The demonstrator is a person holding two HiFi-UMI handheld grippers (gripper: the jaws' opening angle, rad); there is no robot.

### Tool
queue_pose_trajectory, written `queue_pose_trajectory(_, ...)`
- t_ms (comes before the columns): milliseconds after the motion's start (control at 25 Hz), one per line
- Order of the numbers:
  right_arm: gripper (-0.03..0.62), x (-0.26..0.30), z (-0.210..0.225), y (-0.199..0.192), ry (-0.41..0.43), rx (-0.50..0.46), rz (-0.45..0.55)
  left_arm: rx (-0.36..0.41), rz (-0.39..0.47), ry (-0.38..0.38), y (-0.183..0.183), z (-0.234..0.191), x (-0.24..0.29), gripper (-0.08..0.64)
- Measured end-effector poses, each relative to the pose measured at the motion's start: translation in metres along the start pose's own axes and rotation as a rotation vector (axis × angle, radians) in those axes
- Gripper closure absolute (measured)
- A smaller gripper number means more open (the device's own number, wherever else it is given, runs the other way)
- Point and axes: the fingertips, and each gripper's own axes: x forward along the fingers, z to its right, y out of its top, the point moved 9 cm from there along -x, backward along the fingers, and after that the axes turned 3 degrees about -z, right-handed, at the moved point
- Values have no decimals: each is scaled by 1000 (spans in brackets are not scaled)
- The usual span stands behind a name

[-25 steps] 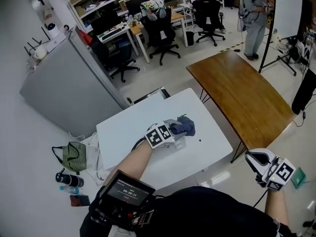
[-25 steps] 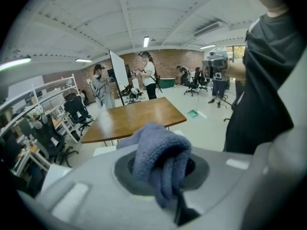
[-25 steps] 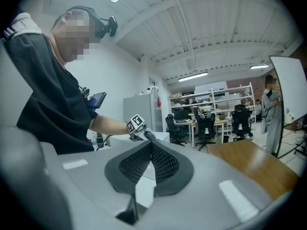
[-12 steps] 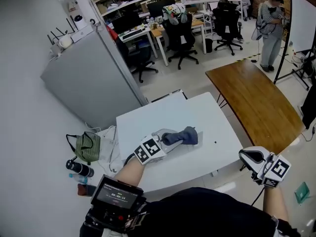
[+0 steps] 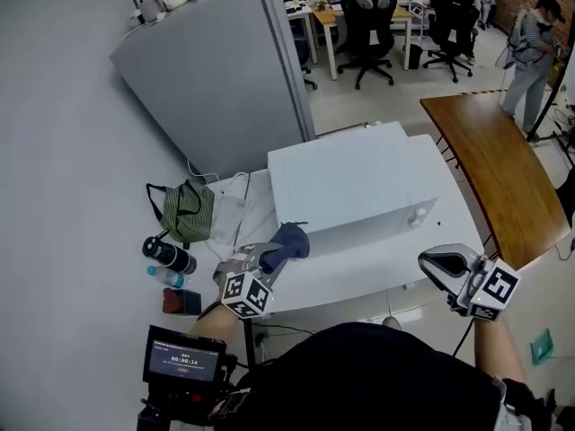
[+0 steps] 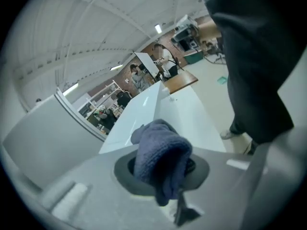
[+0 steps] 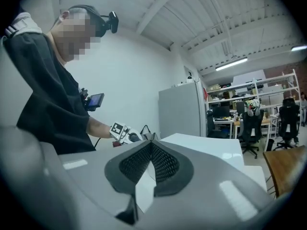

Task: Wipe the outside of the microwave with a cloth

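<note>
The white microwave stands on a white table. My left gripper is shut on a bunched blue cloth, which rests against the microwave's near left corner. In the left gripper view the cloth fills the jaws of that gripper, and the microwave's long white side runs away behind it. My right gripper hangs off the table's near right corner, shut with nothing in it. The right gripper view shows its closed jaws, with the microwave beyond.
A tall grey cabinet stands behind the microwave. A green bag and a dark bottle lie on the floor at the left. To the right is a wooden table. Office chairs and a person are further back.
My left gripper has carried the cloth from the microwave's top, leftward and nearer, down to its near left corner. The head view has swung left. The right gripper has stayed low at the right.
</note>
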Motion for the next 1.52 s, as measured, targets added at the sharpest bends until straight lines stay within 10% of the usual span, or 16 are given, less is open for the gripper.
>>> queue_pose_trajectory(400, 586, -46, -14, -9, -90, 4, -48, 594, -155, 174, 75, 31, 85, 503)
queue_pose_trajectory(600, 586, -138, 24, -22, -161, 39, 22, 744, -175, 190, 177, 41, 170, 503)
queue_pose_trajectory(760, 586, -239, 54, -55, -303, 84, -28, 785, -204, 60, 254, 61, 247, 503)
queue_pose_trajectory(1040, 586, -309, 67, -76, -376, 137, -31, 871, -268, 50, 283, 54, 265, 500)
queue_pose_trajectory(1240, 586, -253, 61, -59, -265, 89, -36, 546, -141, 50, 263, 55, 213, 500)
queue_pose_trajectory(1520, 586, -96, 0, -23, -63, 19, -64, -509, 27, 14, 46, 50, 81, 500)
